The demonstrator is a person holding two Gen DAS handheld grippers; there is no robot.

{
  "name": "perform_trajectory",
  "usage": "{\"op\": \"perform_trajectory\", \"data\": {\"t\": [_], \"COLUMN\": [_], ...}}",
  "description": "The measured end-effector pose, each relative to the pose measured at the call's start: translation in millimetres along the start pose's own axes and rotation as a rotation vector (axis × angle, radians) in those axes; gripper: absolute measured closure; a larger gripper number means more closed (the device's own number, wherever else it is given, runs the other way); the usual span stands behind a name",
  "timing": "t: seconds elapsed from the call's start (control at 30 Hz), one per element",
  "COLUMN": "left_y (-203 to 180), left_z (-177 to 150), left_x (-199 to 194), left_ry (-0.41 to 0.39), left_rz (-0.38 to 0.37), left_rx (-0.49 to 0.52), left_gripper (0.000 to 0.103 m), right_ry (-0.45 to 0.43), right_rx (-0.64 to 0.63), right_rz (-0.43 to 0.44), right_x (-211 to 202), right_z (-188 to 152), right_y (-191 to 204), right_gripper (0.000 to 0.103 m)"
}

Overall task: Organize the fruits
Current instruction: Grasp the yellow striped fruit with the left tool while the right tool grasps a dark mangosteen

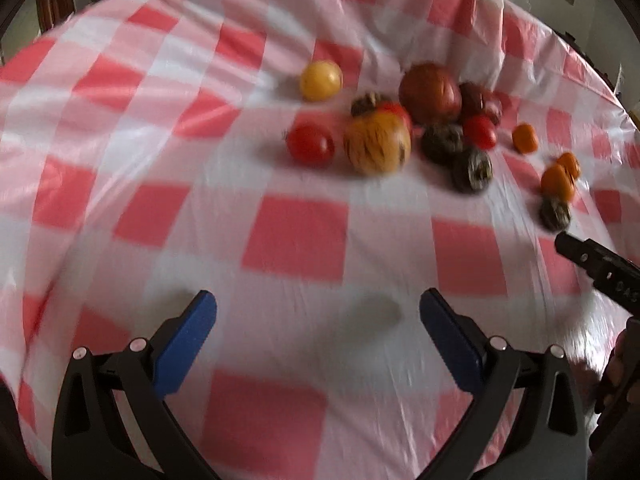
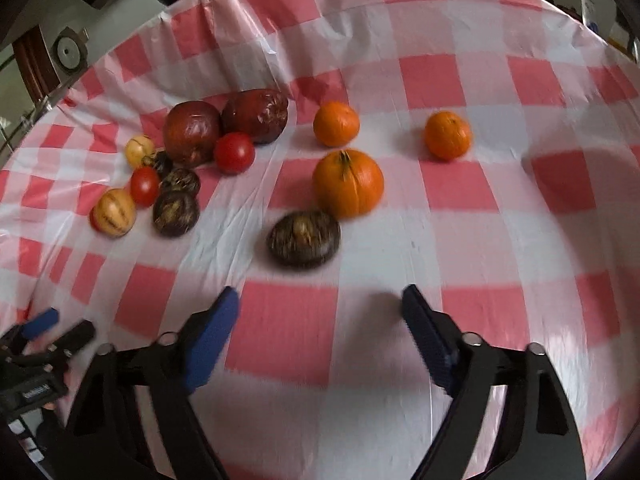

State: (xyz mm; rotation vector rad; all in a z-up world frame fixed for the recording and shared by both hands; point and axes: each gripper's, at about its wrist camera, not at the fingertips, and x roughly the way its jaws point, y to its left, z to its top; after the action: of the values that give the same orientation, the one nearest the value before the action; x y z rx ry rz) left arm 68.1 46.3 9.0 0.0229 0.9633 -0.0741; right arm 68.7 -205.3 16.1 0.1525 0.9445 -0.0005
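Fruit scattered on the checked cloth, both grippers empty

Left wrist view: your left gripper hangs over the cloth with its blue pads spread wide and nothing between them. Take the striped fruit as your mark. A red tomato sits just left of it, a yellow fruit farther back to the left, a dark red apple behind it to the right. Dark round fruits lie to its right, and small oranges lie well off to the right, near the tip of your right gripper.

Right wrist view: your right gripper is open and holds nothing. A dark fruit lies just ahead of its pads, touching the big orange. Two smaller oranges sit behind that. The striped fruit and its cluster lie far left.
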Motion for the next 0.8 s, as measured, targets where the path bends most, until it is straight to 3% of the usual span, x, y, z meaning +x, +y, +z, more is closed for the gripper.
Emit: {"op": "perform_trajectory", "data": {"t": [0.07, 0.13, 0.23, 0.47, 0.6, 0.8], "left_y": [-2, -4, -5, -24, -34, -45], "left_z": [9, 18, 31, 56, 67, 80], "left_x": [2, 3, 10, 34, 46, 61], "left_ry": [-0.017, -0.038, -0.045, -0.035, -0.033, -0.03], "left_rz": [-0.017, -0.033, -0.059, -0.043, -0.025, 0.009], "left_rx": [0.024, 0.024, 0.02, 0.041, 0.039, 0.048], "left_gripper": [0.001, 0.001, 0.002, 0.019, 0.021, 0.047], "right_ry": [-0.006, -0.016, -0.036, -0.042, -0.042, -0.043], "right_rx": [-0.015, -0.03, -0.055, -0.052, -0.058, -0.064], "right_rz": [-0.005, -0.013, -0.036, -0.03, -0.037, -0.044], "right_x": [5, 10, 13, 13, 13, 14], "right_z": [4, 7, 11, 12, 12, 12], "right_y": [5, 9, 15, 15, 16, 18], "right_gripper": [0.032, 0.046, 0.059, 0.06, 0.06, 0.06]}}
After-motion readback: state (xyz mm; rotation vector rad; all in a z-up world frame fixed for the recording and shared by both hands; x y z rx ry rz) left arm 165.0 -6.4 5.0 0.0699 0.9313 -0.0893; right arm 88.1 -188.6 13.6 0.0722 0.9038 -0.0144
